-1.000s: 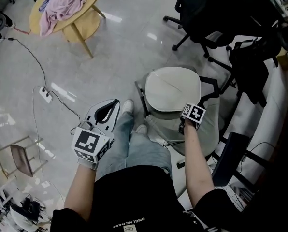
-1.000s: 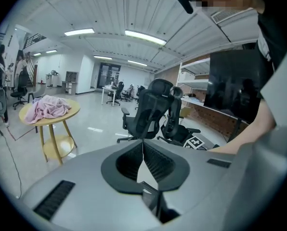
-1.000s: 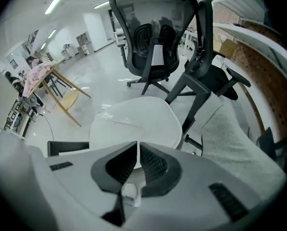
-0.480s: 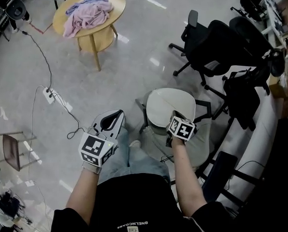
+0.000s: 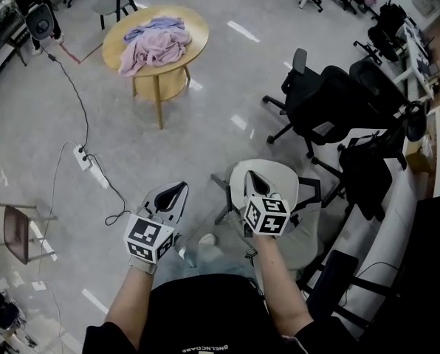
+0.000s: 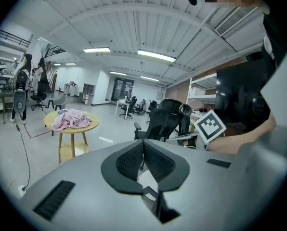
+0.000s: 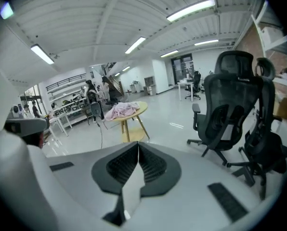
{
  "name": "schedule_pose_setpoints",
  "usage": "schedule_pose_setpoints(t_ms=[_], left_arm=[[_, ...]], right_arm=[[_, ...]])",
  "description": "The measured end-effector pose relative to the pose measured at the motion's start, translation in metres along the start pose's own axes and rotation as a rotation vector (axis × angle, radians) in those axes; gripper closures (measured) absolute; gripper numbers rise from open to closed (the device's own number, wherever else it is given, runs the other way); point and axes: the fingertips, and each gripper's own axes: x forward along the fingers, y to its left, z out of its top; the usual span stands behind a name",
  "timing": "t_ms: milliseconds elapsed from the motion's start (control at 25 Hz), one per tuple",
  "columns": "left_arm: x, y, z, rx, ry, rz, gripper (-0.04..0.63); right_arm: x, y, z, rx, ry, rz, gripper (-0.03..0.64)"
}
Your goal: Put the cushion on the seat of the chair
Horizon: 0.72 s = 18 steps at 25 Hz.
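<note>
A pale round cushion point(image 5: 279, 177) lies flat on the seat of a light grey chair point(image 5: 303, 231) in front of the person's knees. My right gripper point(image 5: 251, 174) hovers above the cushion's left part with its jaws shut and nothing between them, and it hides part of the cushion. In the right gripper view the right gripper point(image 7: 137, 143) points out over the room, away from the chair. My left gripper point(image 5: 181, 186) is held up beside it over the floor, also shut and empty. The left gripper point(image 6: 143, 141) faces the room in its own view.
A round wooden table point(image 5: 124, 32) with a pink cloth point(image 5: 157, 39) stands far ahead. Black office chairs point(image 5: 331, 102) crowd the right side behind the grey chair. A power strip point(image 5: 83, 157) with cables lies on the floor at left. A small brown chair point(image 5: 17, 231) sits at the left edge.
My right gripper has lifted up from the chair's front right edge and now hangs over the cushion. The left gripper has risen a little. The head view has tilted further out into the room.
</note>
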Motion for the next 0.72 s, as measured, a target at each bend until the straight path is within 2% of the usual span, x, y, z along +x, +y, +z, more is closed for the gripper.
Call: schedule_pose_setpoints(t_ms=[200,520,720], left_arm=[[-0.015,0.018,0.019,0.015,-0.025,-0.006,0.583],[-0.046,0.043,0.066,0.03,-0.113,0.015,0.583],[-0.062,0.049,0.099,0.069,-0.159,0.01,0.583]], right_arm=[[-0.007,0.049,0.049,-0.04,-0.097,0.077,0.604],[-0.019,0.12,0.098,-0.117,-0.193,0.187,0.606],[-0.031,0.166,0.134,-0.184,-0.261,0.254,0.606]])
